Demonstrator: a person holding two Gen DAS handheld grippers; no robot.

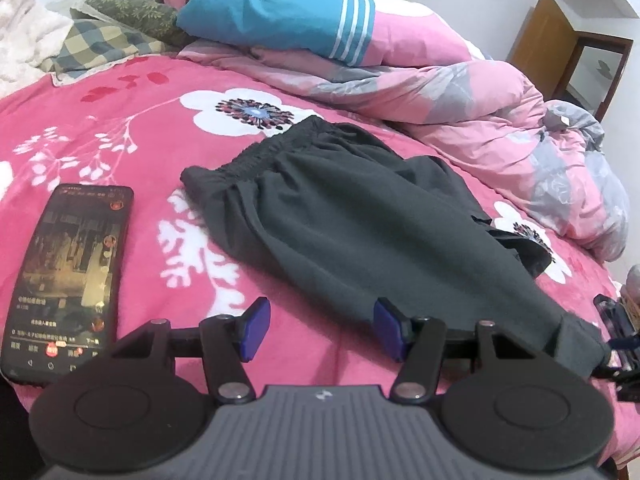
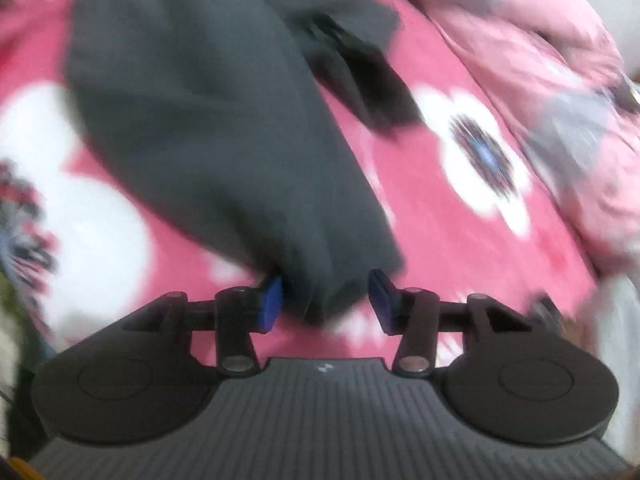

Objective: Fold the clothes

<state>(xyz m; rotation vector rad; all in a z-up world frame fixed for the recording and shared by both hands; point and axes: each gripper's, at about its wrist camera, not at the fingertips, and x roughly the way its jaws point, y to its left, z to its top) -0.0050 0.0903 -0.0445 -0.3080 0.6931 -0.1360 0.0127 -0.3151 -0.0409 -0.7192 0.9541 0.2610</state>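
Dark grey shorts (image 1: pixel 344 216) lie flat on the pink flowered bedsheet (image 1: pixel 140 128), elastic waistband at the far end, leg hems toward me. My left gripper (image 1: pixel 320 328) is open and empty just above the sheet at the near left hem. In the blurred right wrist view the right gripper (image 2: pixel 326 300) is open, its blue pads (image 2: pixel 272 302) on either side of a hem corner of the shorts (image 2: pixel 208 120), not closed on it. The right gripper also shows at the right edge of the left wrist view (image 1: pixel 618 340).
A phone (image 1: pixel 68 276) with its screen lit lies on the sheet left of the shorts. A crumpled pink and grey duvet (image 1: pixel 480 100) and a blue and pink pillow (image 1: pixel 304 16) lie behind and right. Checked pillows (image 1: pixel 100 44) lie at the far left.
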